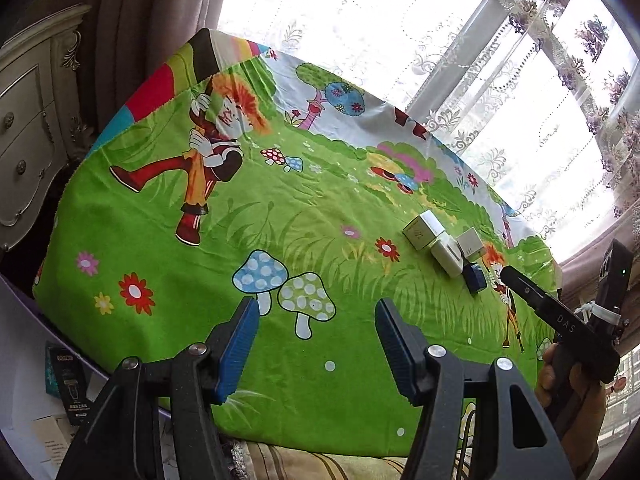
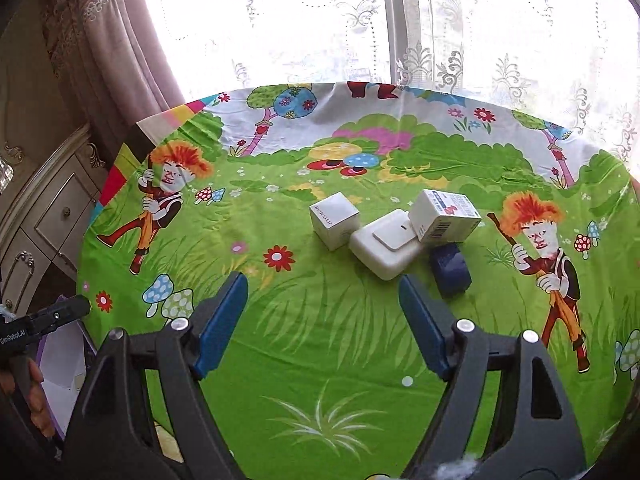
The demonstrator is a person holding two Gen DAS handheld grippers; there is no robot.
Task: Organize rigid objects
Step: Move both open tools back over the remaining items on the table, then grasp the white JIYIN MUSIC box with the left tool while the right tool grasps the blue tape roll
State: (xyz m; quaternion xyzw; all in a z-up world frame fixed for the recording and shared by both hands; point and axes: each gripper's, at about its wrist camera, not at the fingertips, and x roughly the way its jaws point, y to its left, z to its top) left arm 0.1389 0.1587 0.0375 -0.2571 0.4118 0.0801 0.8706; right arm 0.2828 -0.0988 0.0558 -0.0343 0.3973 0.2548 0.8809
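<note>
Four small boxes cluster on a table under a bright green cartoon cloth (image 2: 320, 340). A white cube box (image 2: 334, 220) stands left of a flat white box (image 2: 386, 244), a printed white carton (image 2: 446, 216) leans at its right, and a dark blue box (image 2: 450, 270) lies in front. The left wrist view shows the same cluster far right: white cube (image 1: 422, 230), flat box (image 1: 448, 258), blue box (image 1: 475, 278). My right gripper (image 2: 324, 320) hovers open just short of the flat box, nothing between its blue pads. My left gripper (image 1: 318, 344) is open and empty over the cloth's near edge.
A cream carved dresser (image 1: 28, 140) stands left of the table beside heavy curtains. Lace curtains cover a bright window behind. A purple-edged white box (image 1: 44, 392) holding small packages sits at the near left, below the table edge. A hand (image 1: 560, 384) holds the right gripper's handle.
</note>
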